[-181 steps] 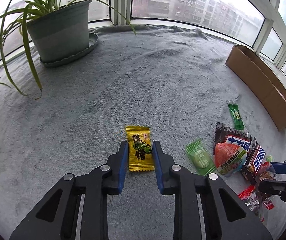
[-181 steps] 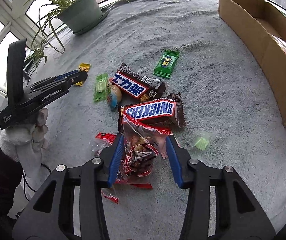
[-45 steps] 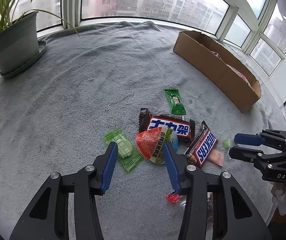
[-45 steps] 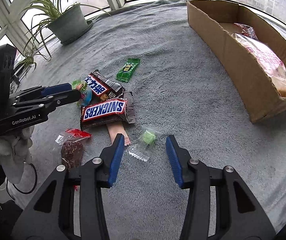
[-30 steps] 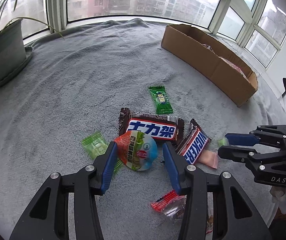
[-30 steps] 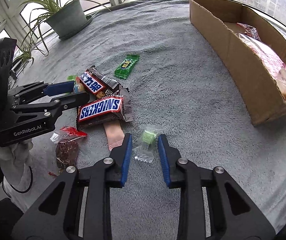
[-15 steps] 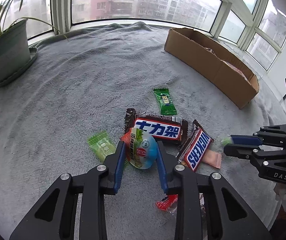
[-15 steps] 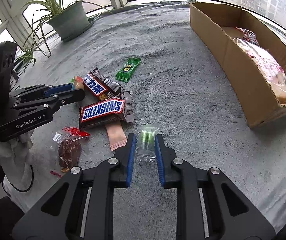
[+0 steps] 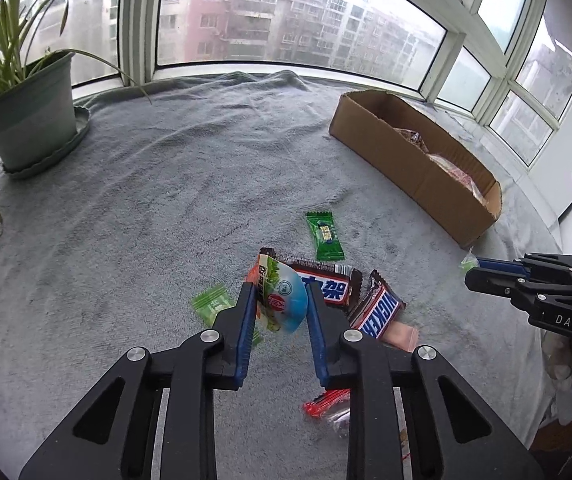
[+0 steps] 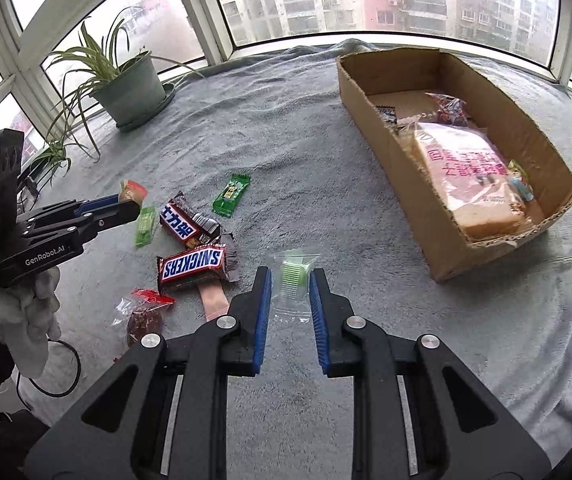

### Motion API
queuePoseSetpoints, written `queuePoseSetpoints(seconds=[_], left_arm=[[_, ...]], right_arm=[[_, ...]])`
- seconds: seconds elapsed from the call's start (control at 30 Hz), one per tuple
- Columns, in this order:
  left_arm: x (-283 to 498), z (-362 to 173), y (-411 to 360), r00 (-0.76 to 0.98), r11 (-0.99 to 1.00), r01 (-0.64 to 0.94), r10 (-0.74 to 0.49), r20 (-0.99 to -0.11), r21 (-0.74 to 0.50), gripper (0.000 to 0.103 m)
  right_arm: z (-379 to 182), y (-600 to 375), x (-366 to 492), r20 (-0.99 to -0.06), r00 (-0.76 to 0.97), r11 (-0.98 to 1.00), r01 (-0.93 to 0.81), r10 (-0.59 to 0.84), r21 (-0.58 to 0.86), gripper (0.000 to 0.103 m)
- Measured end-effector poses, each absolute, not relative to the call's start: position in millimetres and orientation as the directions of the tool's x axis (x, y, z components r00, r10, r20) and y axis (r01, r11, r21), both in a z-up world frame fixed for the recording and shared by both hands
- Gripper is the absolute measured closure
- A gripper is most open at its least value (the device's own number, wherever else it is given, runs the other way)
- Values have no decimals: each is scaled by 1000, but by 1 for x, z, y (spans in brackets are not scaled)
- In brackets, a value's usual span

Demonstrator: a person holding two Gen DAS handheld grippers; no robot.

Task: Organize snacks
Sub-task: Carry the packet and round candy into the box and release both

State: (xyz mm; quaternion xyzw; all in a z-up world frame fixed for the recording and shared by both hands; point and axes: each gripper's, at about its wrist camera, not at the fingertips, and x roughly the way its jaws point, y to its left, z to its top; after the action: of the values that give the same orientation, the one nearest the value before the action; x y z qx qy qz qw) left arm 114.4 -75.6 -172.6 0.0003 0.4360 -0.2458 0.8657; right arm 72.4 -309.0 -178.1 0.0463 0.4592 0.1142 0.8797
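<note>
My left gripper (image 9: 280, 292) is shut on a round blue, green and orange snack packet (image 9: 282, 300), lifted above the grey blanket; the gripper also shows in the right wrist view (image 10: 132, 204). My right gripper (image 10: 289, 276) is shut on a clear packet with a green candy (image 10: 293, 280), held off the blanket; the gripper shows in the left wrist view (image 9: 471, 270). Loose snacks lie between them: a Snickers bar (image 10: 194, 266), a blue bar (image 10: 184, 222), a dark green candy (image 10: 232, 194), a light green candy (image 10: 146, 224).
An open cardboard box (image 10: 385, 160) with a pink bag and other snacks stands at the right. A potted plant (image 10: 132, 88) stands at the back left by the windows. A red-topped clear bag (image 10: 144, 316) and a pink sachet (image 10: 214, 300) lie near me.
Both grippers have closed on their packets and lifted them off the blanket. The views now sit higher, and the box shows more fully.
</note>
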Motion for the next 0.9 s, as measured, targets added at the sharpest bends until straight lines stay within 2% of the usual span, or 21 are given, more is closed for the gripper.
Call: queuePoseSetpoints(seconds=[0.27,0.53,0.9], left_arm=[[126,-146,-86,509,857,454,-473,-719,-242,80],[151,-124,-120,510,825,517,-513,-691,-230,80],[183,-95,-171,512,783,587,-555,-656,-205,80]], right_arm=[[-151,-354,77,-764,624,986,-75,163,150,83],[-124,-411,88,-736,675,994,37,51,103,83],[-103,-451,111,-718,692,994,105,-69,6,83]])
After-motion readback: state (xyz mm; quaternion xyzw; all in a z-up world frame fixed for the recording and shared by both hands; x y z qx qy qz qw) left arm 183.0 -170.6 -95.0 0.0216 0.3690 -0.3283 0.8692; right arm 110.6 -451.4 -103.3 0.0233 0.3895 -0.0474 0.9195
